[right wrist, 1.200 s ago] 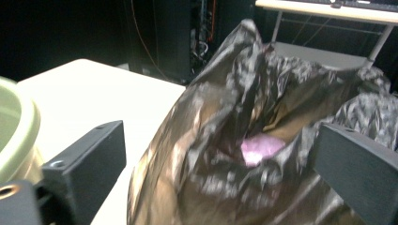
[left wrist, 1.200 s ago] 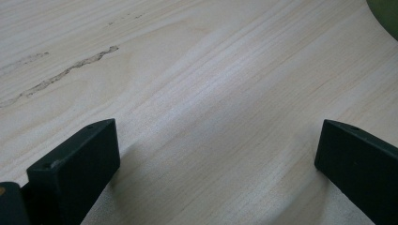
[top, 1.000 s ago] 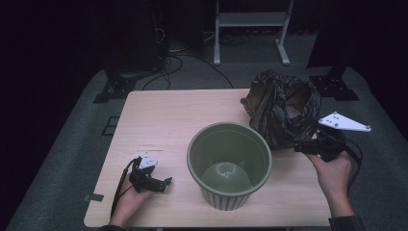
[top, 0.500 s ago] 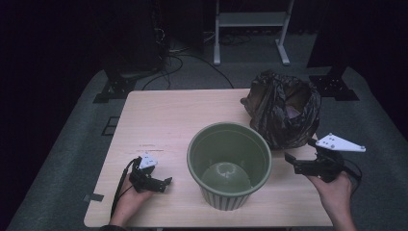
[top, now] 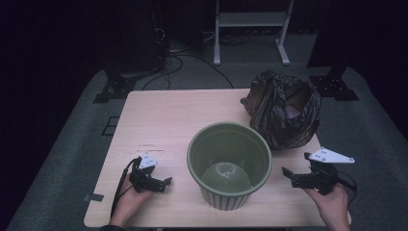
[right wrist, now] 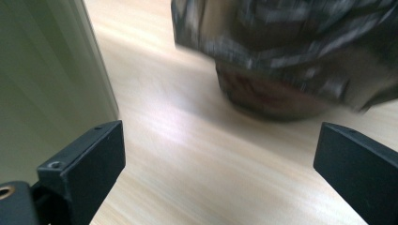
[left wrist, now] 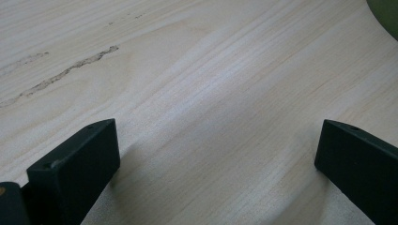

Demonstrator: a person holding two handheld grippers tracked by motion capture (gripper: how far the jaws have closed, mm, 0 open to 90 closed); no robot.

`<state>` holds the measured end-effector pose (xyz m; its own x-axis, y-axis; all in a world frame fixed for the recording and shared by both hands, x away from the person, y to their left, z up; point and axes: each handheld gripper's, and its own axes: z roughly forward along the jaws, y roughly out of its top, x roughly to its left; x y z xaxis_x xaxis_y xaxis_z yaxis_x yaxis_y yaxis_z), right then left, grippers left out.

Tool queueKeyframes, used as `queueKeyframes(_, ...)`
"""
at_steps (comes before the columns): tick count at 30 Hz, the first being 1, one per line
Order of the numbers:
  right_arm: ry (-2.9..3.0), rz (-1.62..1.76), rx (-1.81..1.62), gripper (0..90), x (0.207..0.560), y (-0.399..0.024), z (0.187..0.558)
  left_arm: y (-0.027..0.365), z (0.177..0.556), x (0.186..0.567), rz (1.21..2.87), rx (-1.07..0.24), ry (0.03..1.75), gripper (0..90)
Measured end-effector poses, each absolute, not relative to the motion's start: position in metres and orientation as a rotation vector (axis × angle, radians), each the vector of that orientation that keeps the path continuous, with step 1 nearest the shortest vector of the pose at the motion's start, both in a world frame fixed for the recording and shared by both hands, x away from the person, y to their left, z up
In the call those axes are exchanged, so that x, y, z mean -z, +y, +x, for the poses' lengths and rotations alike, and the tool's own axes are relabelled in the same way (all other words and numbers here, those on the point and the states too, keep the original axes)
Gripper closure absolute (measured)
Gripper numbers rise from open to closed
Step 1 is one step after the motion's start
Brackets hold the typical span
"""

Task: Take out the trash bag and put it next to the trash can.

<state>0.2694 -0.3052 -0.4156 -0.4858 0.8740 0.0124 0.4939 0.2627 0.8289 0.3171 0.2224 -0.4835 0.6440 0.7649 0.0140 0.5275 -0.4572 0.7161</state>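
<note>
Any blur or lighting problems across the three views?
High view: dim, room beyond the table nearly black, but sharp. Right gripper view: motion blur smears the dark plastic bag and the green pot wall. Left gripper view: wood grain crisp, evenly lit, soft shadows under the left gripper.

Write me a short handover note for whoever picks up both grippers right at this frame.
Left gripper: open, empty, low over the table left of the green pot.
Right gripper: open, empty, right of the pot, jaws pointing at it, near the dark plastic bag.
Things: the pot stands upright and empty at front centre; the bag sits behind it to the right, top open.
Done: nothing gripped yet.
Left: probably grip the bag or pot and bring them together.
</note>
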Motion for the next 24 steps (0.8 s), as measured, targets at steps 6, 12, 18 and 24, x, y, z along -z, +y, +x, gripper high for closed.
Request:
queueKeyframes(6,2.16,1.286,-1.052,1.4,0.446,-0.307,0.273,0.222,0.317,0.483,2.167,-0.44,1.001,0.0)
queueKeyframes(12,2.211,1.297,-0.963,0.3,0.465,-0.308,0.275,0.222,0.317,0.483,2.167,-0.44,1.001,0.0)
queueKeyframes(18,2.243,1.312,-0.918,0.3,0.476,-0.31,0.278,0.222,0.317,0.483,2.168,-0.44,1.0,0.0)
queueKeyframes(24,2.266,1.294,-0.895,0.3,0.48,-0.306,0.279,0.222,0.317,0.483,2.168,-0.44,0.999,0.0)
